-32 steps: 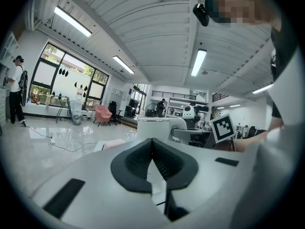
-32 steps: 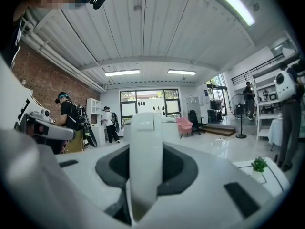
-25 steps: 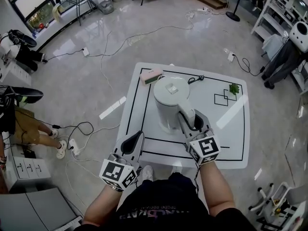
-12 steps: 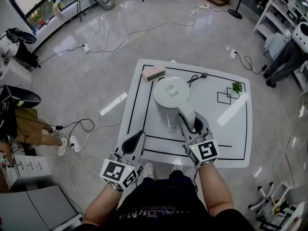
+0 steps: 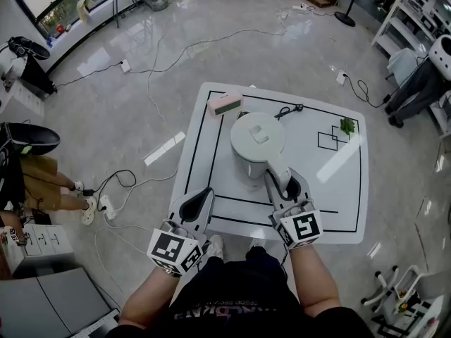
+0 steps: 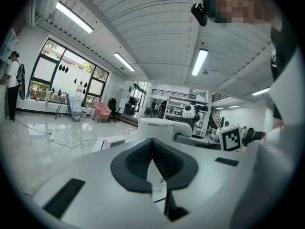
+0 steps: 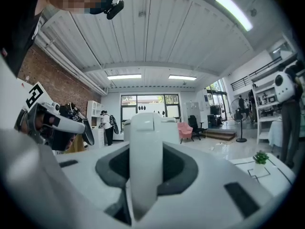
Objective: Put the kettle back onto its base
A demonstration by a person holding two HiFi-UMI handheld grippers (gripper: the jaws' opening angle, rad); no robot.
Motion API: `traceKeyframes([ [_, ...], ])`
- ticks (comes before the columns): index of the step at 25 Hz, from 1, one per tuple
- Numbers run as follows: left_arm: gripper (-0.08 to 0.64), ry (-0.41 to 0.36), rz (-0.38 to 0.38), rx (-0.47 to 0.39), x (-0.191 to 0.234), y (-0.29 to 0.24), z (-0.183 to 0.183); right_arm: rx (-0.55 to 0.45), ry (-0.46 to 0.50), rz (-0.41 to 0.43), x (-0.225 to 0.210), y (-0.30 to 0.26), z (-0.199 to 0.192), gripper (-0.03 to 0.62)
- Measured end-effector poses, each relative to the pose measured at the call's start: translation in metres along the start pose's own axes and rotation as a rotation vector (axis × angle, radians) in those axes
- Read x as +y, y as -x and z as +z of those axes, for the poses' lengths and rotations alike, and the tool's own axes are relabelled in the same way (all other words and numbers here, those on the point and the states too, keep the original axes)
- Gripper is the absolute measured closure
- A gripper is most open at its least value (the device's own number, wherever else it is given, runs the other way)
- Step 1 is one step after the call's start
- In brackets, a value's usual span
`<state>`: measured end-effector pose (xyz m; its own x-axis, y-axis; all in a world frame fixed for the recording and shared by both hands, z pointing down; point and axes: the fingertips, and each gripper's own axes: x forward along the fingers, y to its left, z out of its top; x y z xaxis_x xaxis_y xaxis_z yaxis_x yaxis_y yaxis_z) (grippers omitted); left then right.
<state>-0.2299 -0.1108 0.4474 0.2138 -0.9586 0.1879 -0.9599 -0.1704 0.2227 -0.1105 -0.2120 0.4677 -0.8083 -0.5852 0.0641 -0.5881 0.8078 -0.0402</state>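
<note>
Right hand-held gripper (image 5: 282, 182) is clamped on the handle (image 5: 275, 166) of the white kettle (image 5: 255, 141), so the kettle's dead ahead of it at 12 o'clock, roughly mid-way across the table (image 5: 331, 196). Can't tell what its bottom is touching, the body hides that. Left hand-held gripper (image 5: 199, 197) is clenched on nothing at the near table edge, with the kettle at about its 1 o'clock. Pink box (image 5: 224, 104) sits at the kettle's 11.
</note>
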Motion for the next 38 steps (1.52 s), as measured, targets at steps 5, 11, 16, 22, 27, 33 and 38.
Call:
traceKeyframes([
  [5,0.557,-0.008,-0.005,0.004,-0.003,-0.001,-0.002,-0.009,0.024,-0.006,0.006,0.002,-0.002,0.479],
  [11,0.557,-0.018,0.003,0.014,-0.003,0.001,-0.004,-0.013,-0.005,-0.021,0.000,0.007,-0.002,0.479],
  [16,0.557,-0.019,0.009,0.016,-0.003,0.005,-0.008,-0.014,-0.041,-0.048,-0.006,0.016,-0.011,0.477],
  [22,0.557,-0.019,-0.003,0.009,-0.009,0.004,-0.007,-0.002,-0.014,-0.033,0.000,0.014,-0.011,0.477],
  [27,0.557,-0.022,-0.019,0.003,-0.015,0.003,-0.007,0.018,-0.019,-0.026,-0.002,0.016,-0.017,0.476],
  [33,0.557,-0.021,-0.041,-0.006,-0.021,0.009,-0.008,0.052,-0.034,-0.032,0.000,0.023,-0.024,0.471],
  [38,0.557,-0.020,-0.081,-0.012,-0.027,0.009,-0.006,0.092,-0.068,-0.037,0.003,0.028,-0.026,0.451],
])
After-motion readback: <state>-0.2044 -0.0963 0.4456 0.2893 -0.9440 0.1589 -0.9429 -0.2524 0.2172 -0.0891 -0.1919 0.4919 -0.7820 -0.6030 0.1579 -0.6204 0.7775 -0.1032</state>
